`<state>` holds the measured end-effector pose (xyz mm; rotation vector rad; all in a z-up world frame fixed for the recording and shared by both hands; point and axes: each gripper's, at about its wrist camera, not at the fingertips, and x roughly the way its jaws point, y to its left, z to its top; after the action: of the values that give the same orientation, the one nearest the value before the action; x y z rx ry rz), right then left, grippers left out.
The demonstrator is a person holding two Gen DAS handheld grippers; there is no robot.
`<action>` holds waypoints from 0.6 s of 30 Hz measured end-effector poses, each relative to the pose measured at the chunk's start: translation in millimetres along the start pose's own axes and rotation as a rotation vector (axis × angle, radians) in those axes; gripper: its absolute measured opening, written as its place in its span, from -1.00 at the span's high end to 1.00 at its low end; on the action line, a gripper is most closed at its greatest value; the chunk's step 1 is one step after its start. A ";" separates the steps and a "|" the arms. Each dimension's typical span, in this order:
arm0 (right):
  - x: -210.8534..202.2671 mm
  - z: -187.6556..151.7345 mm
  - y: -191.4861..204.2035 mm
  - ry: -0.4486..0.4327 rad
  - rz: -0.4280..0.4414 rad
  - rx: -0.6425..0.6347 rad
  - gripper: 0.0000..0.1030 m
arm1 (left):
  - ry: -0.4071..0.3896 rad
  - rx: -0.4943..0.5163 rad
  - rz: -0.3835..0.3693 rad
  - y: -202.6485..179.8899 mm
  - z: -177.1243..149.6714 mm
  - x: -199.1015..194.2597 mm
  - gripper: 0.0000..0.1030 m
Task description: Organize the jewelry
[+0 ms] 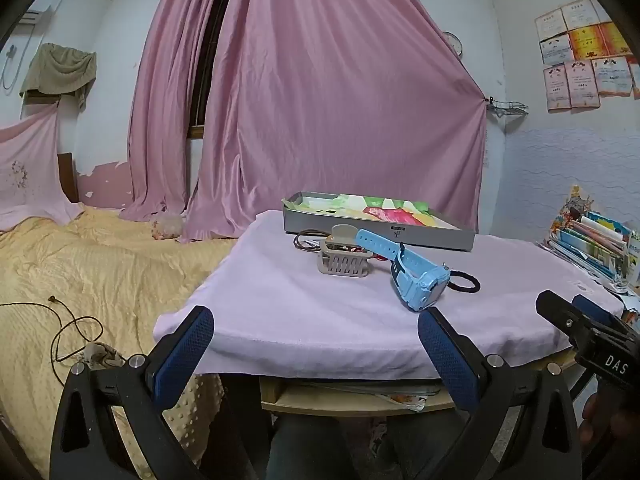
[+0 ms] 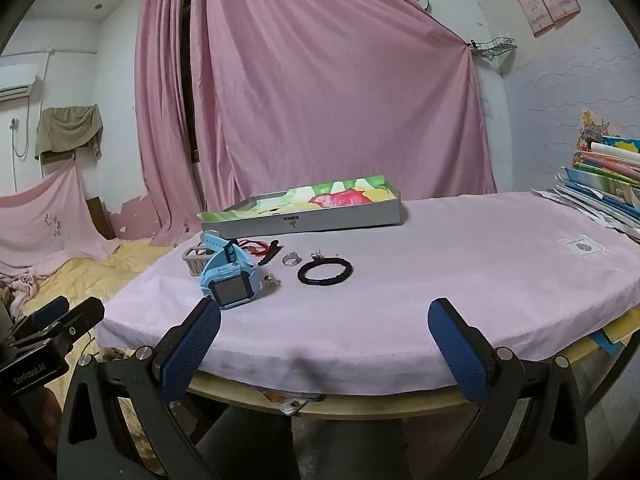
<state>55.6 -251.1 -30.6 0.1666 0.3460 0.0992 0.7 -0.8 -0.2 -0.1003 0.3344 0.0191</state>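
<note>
The box (image 2: pixel 300 222) lies at the table's (image 2: pixel 460 280) far edge. Before it, toward the left edge, the watch (image 2: pixel 228 276) leans on the holder (image 2: pixel 194 262); the ring (image 2: pixel 291 259) and bracelet (image 2: pixel 325 272) lie to its right.
</note>
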 end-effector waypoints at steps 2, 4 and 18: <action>-1.2 -0.6 0.1 -0.009 -0.002 0.000 -0.98 | 0.002 -0.001 0.000 -0.6 0.0 0.9 -0.99; -1.4 -0.7 -0.1 -0.008 -0.002 -0.002 -0.98 | 0.001 -0.002 0.000 -1.1 0.1 1.8 -0.99; 1.1 -2.0 -1.7 -0.007 -0.003 -0.012 -0.98 | -0.004 -0.003 -0.002 0.2 -0.1 0.0 -0.99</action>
<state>56.1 -252.3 -33.1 0.1546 0.3383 0.0981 0.7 -0.6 -0.3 -0.1038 0.3306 0.0174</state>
